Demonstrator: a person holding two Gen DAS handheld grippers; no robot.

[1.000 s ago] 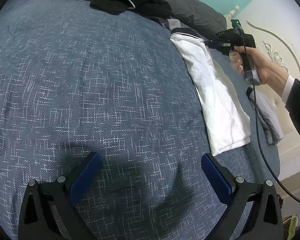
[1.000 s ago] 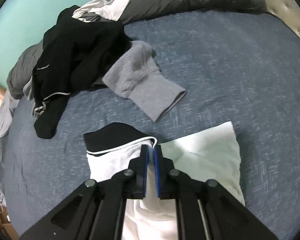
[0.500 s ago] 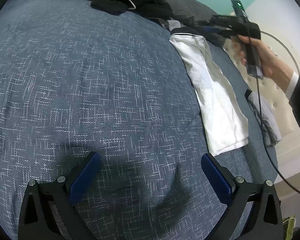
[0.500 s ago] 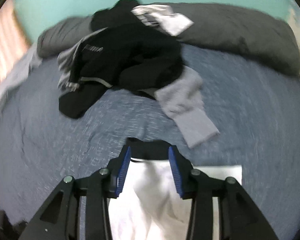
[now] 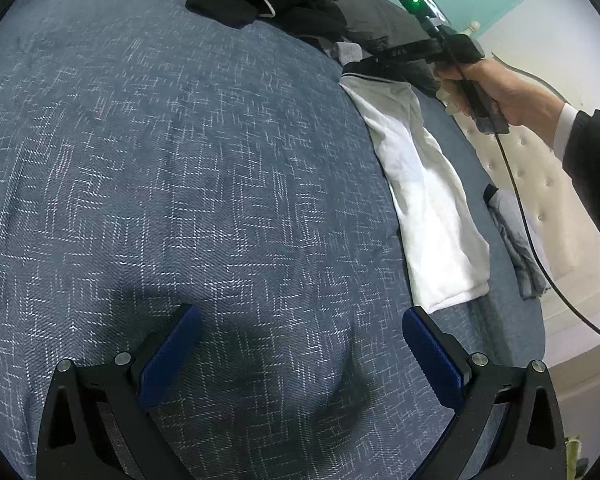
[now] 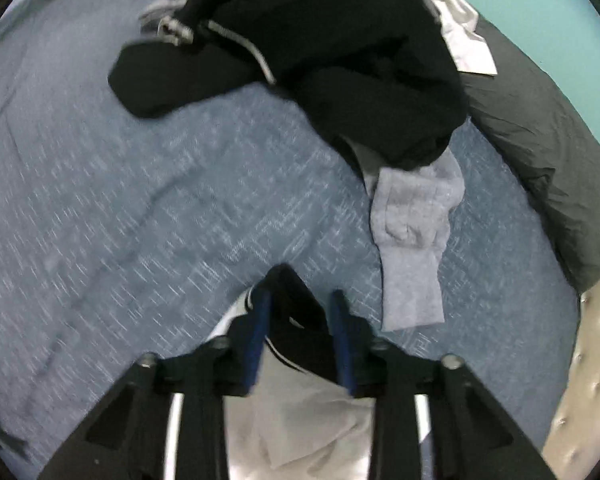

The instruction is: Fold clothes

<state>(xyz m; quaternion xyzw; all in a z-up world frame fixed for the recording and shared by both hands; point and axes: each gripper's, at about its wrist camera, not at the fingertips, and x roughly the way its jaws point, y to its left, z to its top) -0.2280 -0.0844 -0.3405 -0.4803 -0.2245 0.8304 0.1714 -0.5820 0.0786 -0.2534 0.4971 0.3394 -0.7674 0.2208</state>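
Where the blue woven bedspread (image 5: 180, 184) slopes toward the tufted headboard (image 5: 548, 200), the white shirt (image 5: 424, 200) lies folded into a long strip, its black collar (image 5: 364, 70) at the far end. The right gripper (image 6: 300, 320) hangs just over that collar with its jaws parted and nothing pinched between them; a hand (image 5: 504, 88) in a dark sleeve holds its handle, and a black cable (image 5: 532, 240) trails from it. Just beyond the collar lies a grey garment (image 6: 414, 240), and past that a heap of black clothes (image 6: 340, 40) against a dark grey pillow (image 6: 540, 140). The left gripper (image 5: 300, 356) hovers over bare bedspread well apart from the shirt, jaws spread wide and empty.
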